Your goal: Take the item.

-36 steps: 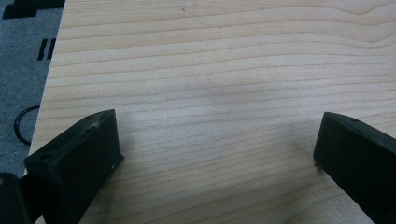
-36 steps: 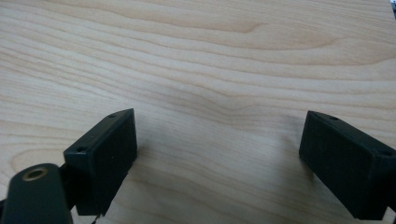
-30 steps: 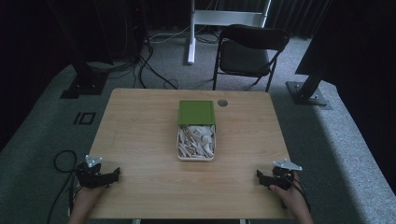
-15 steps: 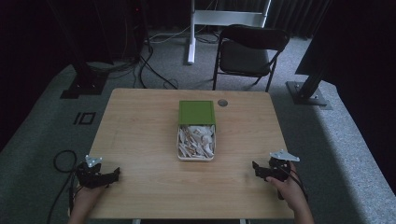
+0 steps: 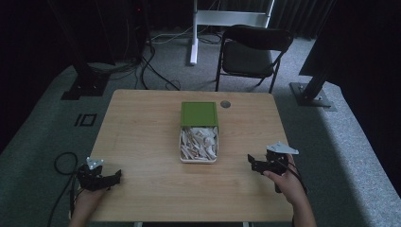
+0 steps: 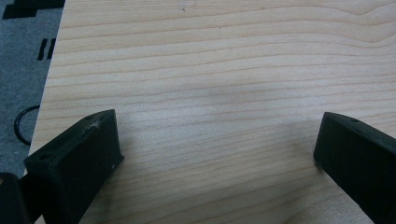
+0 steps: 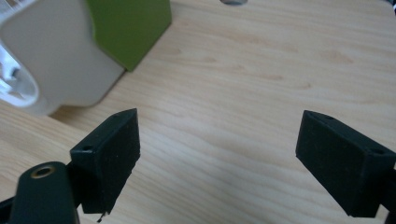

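A white box (image 5: 198, 144) full of pale loose pieces sits at the middle of the wooden table (image 5: 142, 127), with its green lid (image 5: 199, 114) lying just behind it. My left gripper (image 5: 113, 177) rests open near the front left corner, jaws wide over bare wood (image 6: 215, 121). My right gripper (image 5: 251, 163) is open near the front right, pointing left toward the box. In the right gripper view the white box (image 7: 56, 60) and the green lid (image 7: 130, 25) lie ahead at upper left, apart from the open gripper (image 7: 219, 154).
A small round grey grommet (image 5: 225, 103) is set in the table behind the lid. A black folding chair (image 5: 253, 49) stands beyond the far edge. Cables (image 5: 61, 163) trail on the grey carpet at the left.
My right gripper has moved left and a little forward, toward the box. The left gripper has stayed where it was.
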`<state>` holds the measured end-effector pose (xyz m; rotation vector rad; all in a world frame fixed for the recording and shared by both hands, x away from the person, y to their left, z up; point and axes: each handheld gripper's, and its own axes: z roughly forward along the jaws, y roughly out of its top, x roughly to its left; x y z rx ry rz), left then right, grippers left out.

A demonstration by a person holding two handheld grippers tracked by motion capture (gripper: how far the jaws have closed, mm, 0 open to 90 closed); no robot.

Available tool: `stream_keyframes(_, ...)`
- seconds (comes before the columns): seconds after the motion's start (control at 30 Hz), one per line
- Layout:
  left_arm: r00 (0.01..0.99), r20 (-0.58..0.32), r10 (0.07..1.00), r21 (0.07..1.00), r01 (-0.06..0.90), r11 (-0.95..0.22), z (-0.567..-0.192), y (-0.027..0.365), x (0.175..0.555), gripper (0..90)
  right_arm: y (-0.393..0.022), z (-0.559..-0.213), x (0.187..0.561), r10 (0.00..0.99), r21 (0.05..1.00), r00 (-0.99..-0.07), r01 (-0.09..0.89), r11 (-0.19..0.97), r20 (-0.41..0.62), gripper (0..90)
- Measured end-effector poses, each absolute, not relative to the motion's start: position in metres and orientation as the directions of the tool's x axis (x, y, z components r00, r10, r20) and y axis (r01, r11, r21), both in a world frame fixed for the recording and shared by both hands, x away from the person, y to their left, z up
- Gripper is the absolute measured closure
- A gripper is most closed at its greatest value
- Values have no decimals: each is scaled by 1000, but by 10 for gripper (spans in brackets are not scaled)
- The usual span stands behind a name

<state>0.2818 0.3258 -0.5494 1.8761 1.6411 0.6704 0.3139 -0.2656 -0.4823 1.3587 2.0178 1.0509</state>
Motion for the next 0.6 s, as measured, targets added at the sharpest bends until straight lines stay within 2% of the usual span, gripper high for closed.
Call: stream_keyframes(0.6,129,11,992,691,716,-101,-549,326,282,14,-222,-453,326,864,841,-503,474,263,13,157)
